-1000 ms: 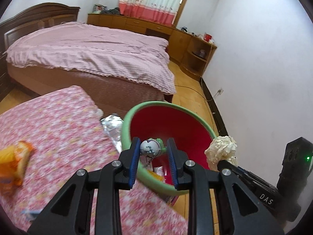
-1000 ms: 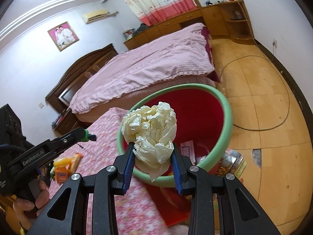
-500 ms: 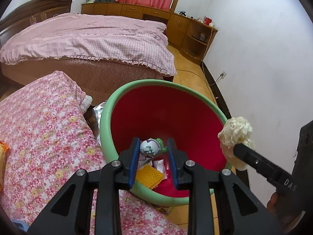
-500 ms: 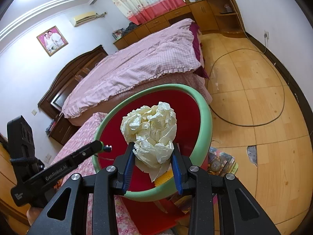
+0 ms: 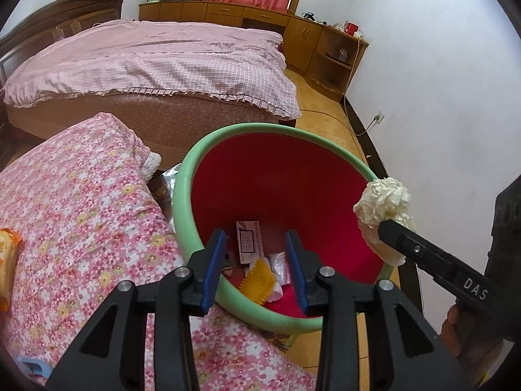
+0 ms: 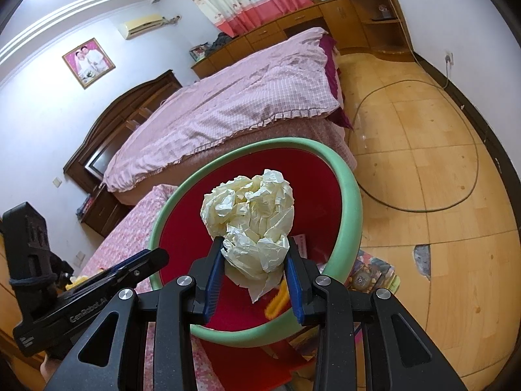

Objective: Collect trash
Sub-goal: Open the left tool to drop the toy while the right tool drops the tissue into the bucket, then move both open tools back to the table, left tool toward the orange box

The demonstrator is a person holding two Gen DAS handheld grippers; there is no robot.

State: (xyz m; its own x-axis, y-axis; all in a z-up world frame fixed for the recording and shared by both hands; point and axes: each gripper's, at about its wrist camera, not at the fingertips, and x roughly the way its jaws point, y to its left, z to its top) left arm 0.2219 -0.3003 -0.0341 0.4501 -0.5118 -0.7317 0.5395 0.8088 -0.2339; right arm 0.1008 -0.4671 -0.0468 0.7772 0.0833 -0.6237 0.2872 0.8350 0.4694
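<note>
A red bin with a green rim [image 5: 260, 130] stands beside the flowered table; it also shows in the right wrist view [image 6: 353, 195]. My left gripper [image 5: 255, 260] is open and empty over the bin's near rim. Inside the bin lie a white card [image 5: 249, 241], a yellow piece [image 5: 259, 275] and white scraps. My right gripper [image 6: 254, 260] is shut on a crumpled cream paper ball [image 6: 250, 218] and holds it above the bin. The ball also shows in the left wrist view [image 5: 384, 208].
A pink flowered tablecloth [image 5: 81, 228] covers the table at left, with an orange wrapper [image 5: 6, 260] on its left edge. A bed with a pink checked cover [image 5: 156, 62] lies behind. Wooden cabinets [image 5: 325, 42] line the far wall. A cable [image 6: 456, 195] lies on the wood floor.
My left gripper has opened and the small round white and green item it held is gone from its jaws. Both grippers have moved closer over the bin. The right one still holds the paper ball.
</note>
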